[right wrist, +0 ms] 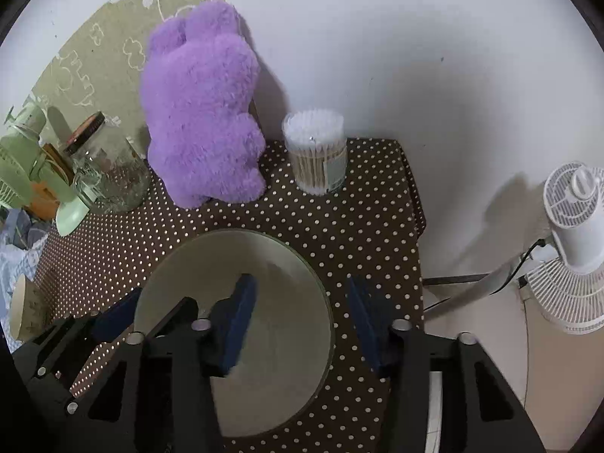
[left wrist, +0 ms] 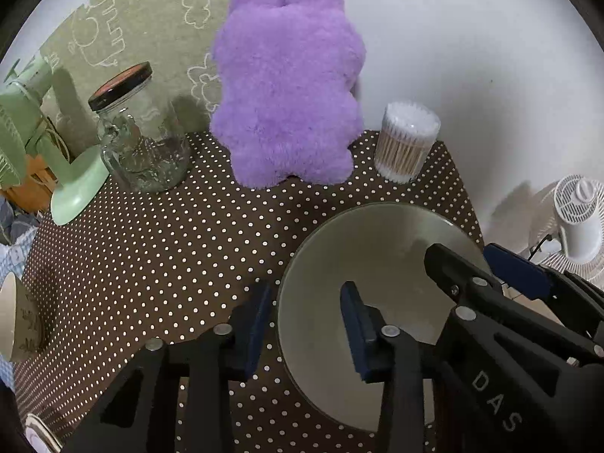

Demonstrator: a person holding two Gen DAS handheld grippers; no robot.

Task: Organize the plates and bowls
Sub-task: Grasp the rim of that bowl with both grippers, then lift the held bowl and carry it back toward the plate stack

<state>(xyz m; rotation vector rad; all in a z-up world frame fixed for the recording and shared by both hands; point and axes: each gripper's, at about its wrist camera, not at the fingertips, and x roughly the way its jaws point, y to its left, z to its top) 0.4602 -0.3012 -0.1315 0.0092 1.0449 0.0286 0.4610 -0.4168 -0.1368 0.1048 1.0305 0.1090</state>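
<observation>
A pale grey-green bowl (left wrist: pixel 377 264) sits on the brown dotted tablecloth (left wrist: pixel 151 264); it also shows in the right wrist view (right wrist: pixel 264 287). My left gripper (left wrist: pixel 305 324) is open and straddles the bowl's left rim, one finger inside and one outside. My right gripper (right wrist: pixel 302 324) is open and straddles the bowl's right rim the same way. The right gripper (left wrist: pixel 490 264) also shows in the left wrist view, and the left gripper (right wrist: pixel 151 313) in the right wrist view. Neither is closed on the rim.
A purple plush toy (left wrist: pixel 287 83), a glass jar (left wrist: pixel 139 136) and a tub of cotton swabs (left wrist: pixel 406 143) stand at the back. A green fan (left wrist: pixel 37 143) is at left, a paper cup (left wrist: pixel 15 317) at the left edge. A white fan (right wrist: pixel 573 241) stands beyond the table's right edge.
</observation>
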